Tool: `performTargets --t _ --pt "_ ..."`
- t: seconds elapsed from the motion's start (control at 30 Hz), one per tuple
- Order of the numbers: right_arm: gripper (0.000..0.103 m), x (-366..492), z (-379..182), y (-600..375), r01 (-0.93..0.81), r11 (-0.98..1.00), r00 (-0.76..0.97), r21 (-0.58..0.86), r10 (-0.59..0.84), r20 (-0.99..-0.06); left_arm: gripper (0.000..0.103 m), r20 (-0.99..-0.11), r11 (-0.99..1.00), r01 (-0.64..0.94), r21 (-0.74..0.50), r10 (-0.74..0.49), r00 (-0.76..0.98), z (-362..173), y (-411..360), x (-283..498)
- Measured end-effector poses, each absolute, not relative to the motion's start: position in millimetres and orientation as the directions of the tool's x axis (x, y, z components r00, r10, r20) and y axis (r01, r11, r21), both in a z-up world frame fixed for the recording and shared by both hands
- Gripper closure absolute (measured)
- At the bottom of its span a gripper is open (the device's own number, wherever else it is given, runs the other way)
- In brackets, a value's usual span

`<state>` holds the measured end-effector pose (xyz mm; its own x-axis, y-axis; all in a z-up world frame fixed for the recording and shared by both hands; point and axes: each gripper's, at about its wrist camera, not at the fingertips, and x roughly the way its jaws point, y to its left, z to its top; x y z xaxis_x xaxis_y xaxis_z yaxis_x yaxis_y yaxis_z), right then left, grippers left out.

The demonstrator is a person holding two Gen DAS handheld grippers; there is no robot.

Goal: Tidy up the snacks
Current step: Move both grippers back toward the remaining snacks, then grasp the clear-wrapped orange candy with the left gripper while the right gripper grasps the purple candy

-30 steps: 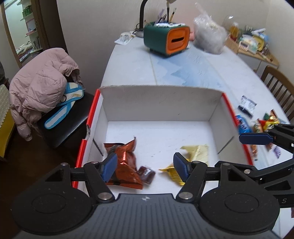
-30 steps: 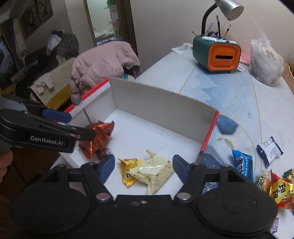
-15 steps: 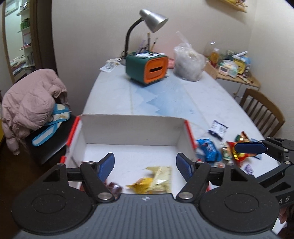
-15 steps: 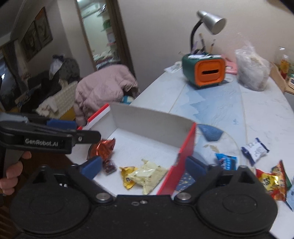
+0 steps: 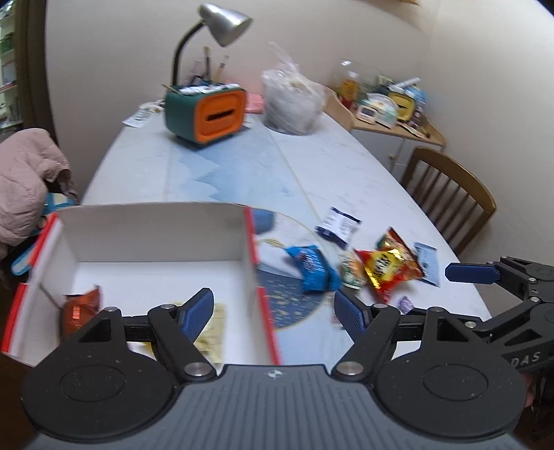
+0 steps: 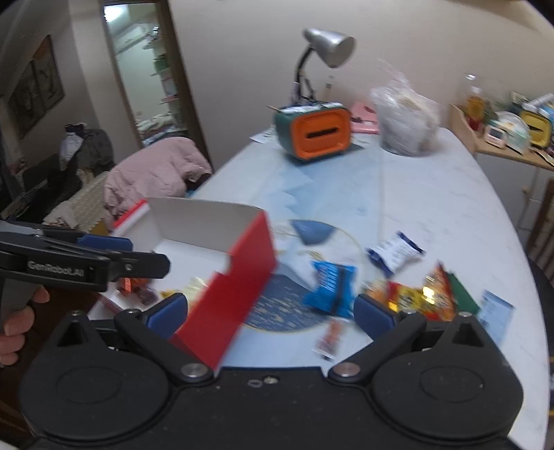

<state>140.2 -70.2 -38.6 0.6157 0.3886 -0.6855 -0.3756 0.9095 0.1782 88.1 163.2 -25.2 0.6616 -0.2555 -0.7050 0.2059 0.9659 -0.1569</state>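
Marble surface [image 5: 363,180] carries loose snacks [image 6: 332,284] just ahead of the right tongs [image 6: 270,311], opening and empty, nearer than the released left tongs [image 5: 273,309].

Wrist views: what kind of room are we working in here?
Probably a home dining or living room: a desk lamp on the long table, a wooden chair, a pink jacket draped nearby.

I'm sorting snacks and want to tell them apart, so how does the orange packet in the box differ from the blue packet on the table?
The orange packet lies inside the white box; the blue packet lies outside it on the table. The orange packet is a shiny copper-orange foil; the blue packet is bright blue with print too blurred to read. Both are small, crinkled wrappers, and neither is gripped.
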Motion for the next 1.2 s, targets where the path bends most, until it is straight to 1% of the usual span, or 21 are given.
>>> performTargets --t 0.23,0.57,0.63,0.77,0.93,1.0,1.2 --pt "0.000 135.0 -62.8 -119.4 -0.317 0.938 0.609 0.139 0.314 -0.728 0.027 -0.734 0.959 0.237 -0.154 -0.272 0.622 -43.1 114.8 92.6" --pt "0.003 141.4 -104.2 -156.2 -0.299 0.949 0.565 0.105 0.264 -0.782 0.026 -0.798 0.969 0.218 -0.115 -0.221 0.560 -80.0 66.0 115.6" --pt "0.008 144.5 -110.4 -160.8 -0.305 0.946 0.550 0.108 0.268 -0.791 0.026 -0.810 0.971 0.214 -0.106 -0.210 0.548 -86.3 58.9 121.5" --pt "0.010 152.1 -121.4 -167.8 -0.311 0.945 0.533 0.101 0.262 -0.804 0.026 -0.825 0.972 0.214 -0.096 -0.198 0.530 -97.2 46.0 132.8" --pt "0.020 163.5 -134.5 -172.4 -0.318 0.944 0.513 0.092 0.253 -0.821 0.027 -0.844 0.976 0.204 -0.076 -0.172 0.509 -113.1 32.4 148.4" --pt "0.022 167.9 -136.3 -174.4 -0.317 0.944 0.506 0.095 0.253 -0.824 0.027 -0.850 0.977 0.200 -0.073 -0.166 0.500 -119.5 29.5 153.9" --pt "0.022 182.0 -138.0 -178.9 -0.334 0.939 0.506 0.086 0.255 -0.824 0.027 -0.866 0.980 0.184 -0.073 -0.154 0.475 -138.2 24.5 169.9"
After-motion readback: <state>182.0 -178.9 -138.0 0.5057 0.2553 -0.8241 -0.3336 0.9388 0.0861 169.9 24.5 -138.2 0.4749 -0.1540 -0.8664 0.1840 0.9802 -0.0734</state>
